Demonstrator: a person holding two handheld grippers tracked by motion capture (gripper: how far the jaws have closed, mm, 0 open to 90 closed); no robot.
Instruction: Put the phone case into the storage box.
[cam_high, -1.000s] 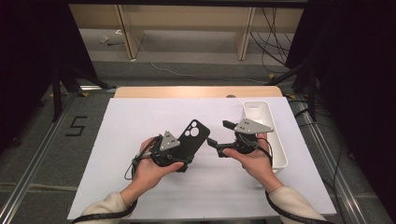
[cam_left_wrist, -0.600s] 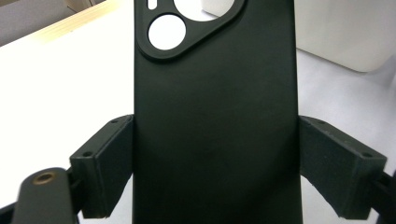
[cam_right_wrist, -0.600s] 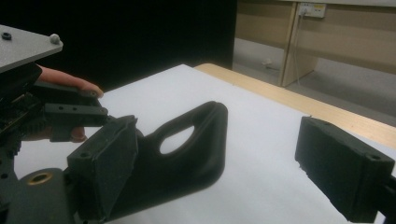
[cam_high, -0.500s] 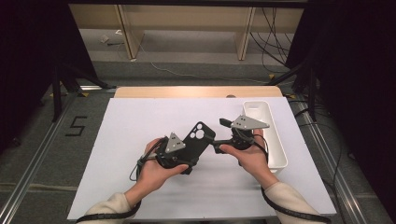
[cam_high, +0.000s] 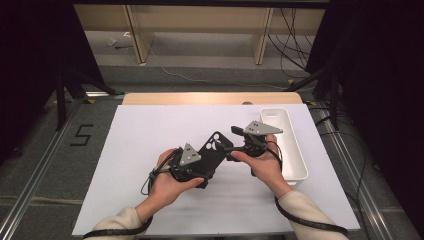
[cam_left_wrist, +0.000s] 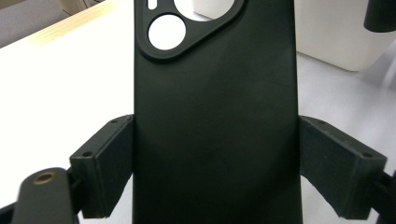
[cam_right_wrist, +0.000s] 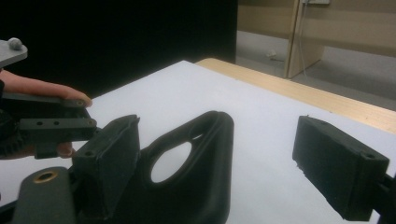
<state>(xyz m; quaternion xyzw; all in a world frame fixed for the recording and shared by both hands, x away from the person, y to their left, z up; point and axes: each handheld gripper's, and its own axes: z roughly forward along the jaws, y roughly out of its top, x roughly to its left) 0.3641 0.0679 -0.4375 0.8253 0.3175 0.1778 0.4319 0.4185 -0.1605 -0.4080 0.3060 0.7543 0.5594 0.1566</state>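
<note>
Phone case sits clamped across its width in the left claw — steadied for handover; right claw, jaws just closing, straddles its camera end without pinching yet.

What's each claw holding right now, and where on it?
The left claw clamps the black phone case across its two long edges, at the end away from the camera cutout. The right claw brackets the cutout end, open, gripping nothing.

Both tongs, left tongs & right tongs, are showing matte black bodies w/ grey 3-cornered top plates, screw holes in blocky jaws, black cables trailing; person is wearing cream sleeves.
</note>
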